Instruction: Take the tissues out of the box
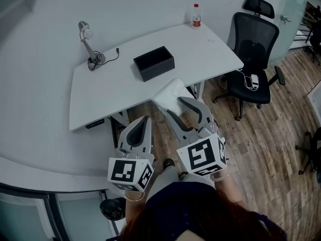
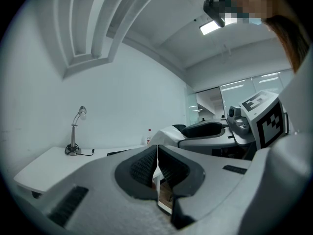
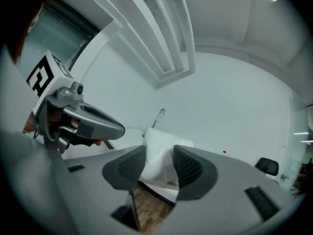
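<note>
1 white desk (image 1: 110, 89) (wood floor (image 1: 261, 139) beneath) bears black box (image 1: 154, 63).

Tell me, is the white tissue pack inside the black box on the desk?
No. The tissue pack is clamped in the right gripper, apart from the black box on the desk.

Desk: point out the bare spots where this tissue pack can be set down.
Widest bare patch for the tissue pack: the right end of the desk, between the black box and the bottle. Also bare: the front-left strip between the lamp and the box. Tightest around the lamp's cord.
</note>
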`<state>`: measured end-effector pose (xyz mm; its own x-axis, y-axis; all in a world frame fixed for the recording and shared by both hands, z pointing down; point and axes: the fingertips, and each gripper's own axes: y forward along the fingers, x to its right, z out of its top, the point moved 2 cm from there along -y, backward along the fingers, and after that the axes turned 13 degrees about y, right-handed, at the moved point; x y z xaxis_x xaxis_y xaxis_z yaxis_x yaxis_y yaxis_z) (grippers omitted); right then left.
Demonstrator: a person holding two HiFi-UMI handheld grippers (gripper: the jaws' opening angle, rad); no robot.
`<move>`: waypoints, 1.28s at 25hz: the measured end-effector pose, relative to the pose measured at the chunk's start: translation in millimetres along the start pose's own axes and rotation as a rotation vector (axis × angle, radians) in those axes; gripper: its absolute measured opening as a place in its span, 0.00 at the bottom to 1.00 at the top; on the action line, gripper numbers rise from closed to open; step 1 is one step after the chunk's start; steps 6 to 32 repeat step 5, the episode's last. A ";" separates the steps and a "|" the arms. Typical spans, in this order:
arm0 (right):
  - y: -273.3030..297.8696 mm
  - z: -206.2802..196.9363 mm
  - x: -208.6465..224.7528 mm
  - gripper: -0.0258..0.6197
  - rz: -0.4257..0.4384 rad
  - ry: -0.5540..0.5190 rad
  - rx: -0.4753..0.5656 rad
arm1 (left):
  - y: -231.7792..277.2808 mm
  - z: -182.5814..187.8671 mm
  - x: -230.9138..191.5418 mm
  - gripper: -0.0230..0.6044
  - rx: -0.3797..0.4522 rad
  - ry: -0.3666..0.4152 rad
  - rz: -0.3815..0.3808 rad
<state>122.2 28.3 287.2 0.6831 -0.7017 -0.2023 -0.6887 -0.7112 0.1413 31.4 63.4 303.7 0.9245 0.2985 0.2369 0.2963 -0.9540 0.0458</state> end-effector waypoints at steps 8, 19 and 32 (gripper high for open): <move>9.3 2.9 0.6 0.34 0.010 -0.001 -0.014 | 5.6 -1.1 -8.3 0.08 -0.001 -0.001 0.003; 9.3 2.9 0.6 0.34 0.010 -0.001 -0.014 | 5.6 -1.1 -8.3 0.08 -0.001 -0.001 0.003; 9.3 2.9 0.6 0.34 0.010 -0.001 -0.014 | 5.6 -1.1 -8.3 0.08 -0.001 -0.001 0.003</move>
